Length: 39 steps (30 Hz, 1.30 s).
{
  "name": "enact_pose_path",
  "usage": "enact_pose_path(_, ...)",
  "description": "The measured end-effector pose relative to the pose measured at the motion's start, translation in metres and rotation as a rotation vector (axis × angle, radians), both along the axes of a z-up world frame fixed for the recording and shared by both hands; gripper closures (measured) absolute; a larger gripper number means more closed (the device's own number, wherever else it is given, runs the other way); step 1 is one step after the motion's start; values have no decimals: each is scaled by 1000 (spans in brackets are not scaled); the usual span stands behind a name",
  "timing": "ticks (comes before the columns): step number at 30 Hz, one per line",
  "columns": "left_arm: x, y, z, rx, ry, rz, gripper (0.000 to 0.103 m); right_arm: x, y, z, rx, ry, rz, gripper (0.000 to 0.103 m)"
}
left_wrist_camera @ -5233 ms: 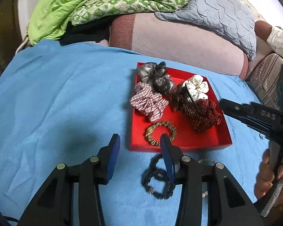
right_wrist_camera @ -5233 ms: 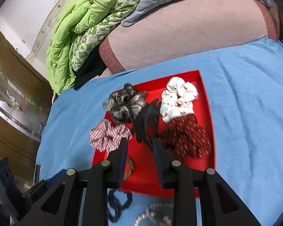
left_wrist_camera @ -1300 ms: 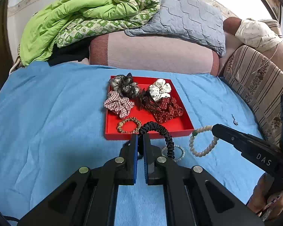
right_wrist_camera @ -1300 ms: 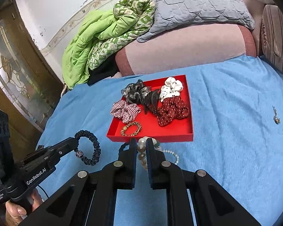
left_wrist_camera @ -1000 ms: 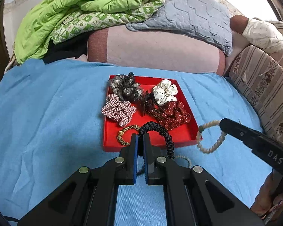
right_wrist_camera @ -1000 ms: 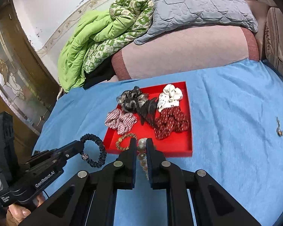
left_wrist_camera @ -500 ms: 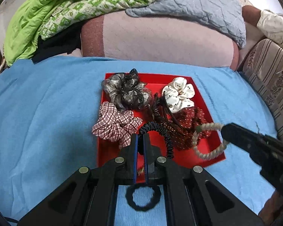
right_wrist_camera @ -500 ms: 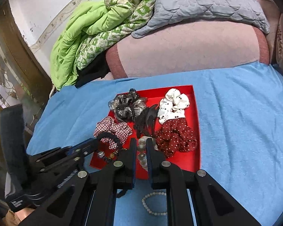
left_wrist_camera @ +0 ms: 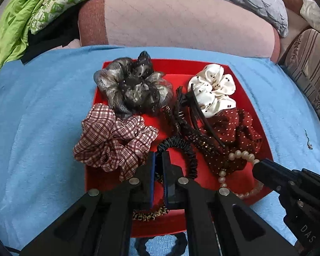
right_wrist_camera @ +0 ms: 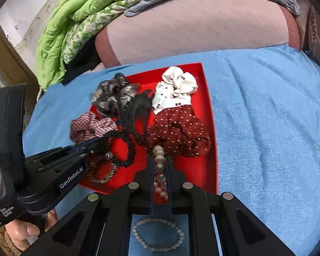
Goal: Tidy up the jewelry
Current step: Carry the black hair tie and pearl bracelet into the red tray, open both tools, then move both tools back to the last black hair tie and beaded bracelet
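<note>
Grippers now sit over the red tray (left_wrist_camera: 264,132), lower than a second ago. Left gripper (left_wrist_camera: 159,160), frame centre, stays clamped on black hair tie (left_wrist_camera: 181,147); right gripper (right_wrist_camera: 160,166) clamped on pearl bracelet (right_wrist_camera: 159,162), lower centre. Release looks next; a second bead bracelet (right_wrist_camera: 157,236) waits on blue cloth (right_wrist_camera: 266,128).

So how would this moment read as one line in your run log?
left gripper: shut on black hair tie | right gripper: shut on pearl bracelet | both over red tray
</note>
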State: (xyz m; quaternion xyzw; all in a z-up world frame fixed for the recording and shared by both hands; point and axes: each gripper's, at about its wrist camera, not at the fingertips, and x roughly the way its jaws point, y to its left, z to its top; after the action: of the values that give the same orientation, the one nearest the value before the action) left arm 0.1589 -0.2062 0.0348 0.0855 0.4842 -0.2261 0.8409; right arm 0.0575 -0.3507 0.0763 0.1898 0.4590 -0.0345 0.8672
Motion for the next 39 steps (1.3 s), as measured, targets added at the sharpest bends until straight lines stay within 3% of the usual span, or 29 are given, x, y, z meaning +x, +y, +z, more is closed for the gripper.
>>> enact_pose_path(4,3,1,-2,6,0,1,96,1,-1,-5,-16,12,2,92)
enact_pose_path(7,3,2,-2,6,0,5,90,2,-1,-7,-23,11,12,92)
enact_pose_path(9,2,4,-1,2,-5,11,75,2,0,-9,-31,15,14,92)
enact_pose_path(12,-2,5,6,-8,-33,17,62,3,1,-10,-41,16,18,91)
enact_pose_path(16,-7,6,17,-22,-51,20,62,3,3,-7,-70,11,26,90)
enact_pose_path(22,-19,11,33,-13,-94,27,61,-1,2,4,-80,-9,17,74)
enact_pose_path(39,-91,49,94,-34,-230,84,53,-57,8,48,-96,-72,-9,73)
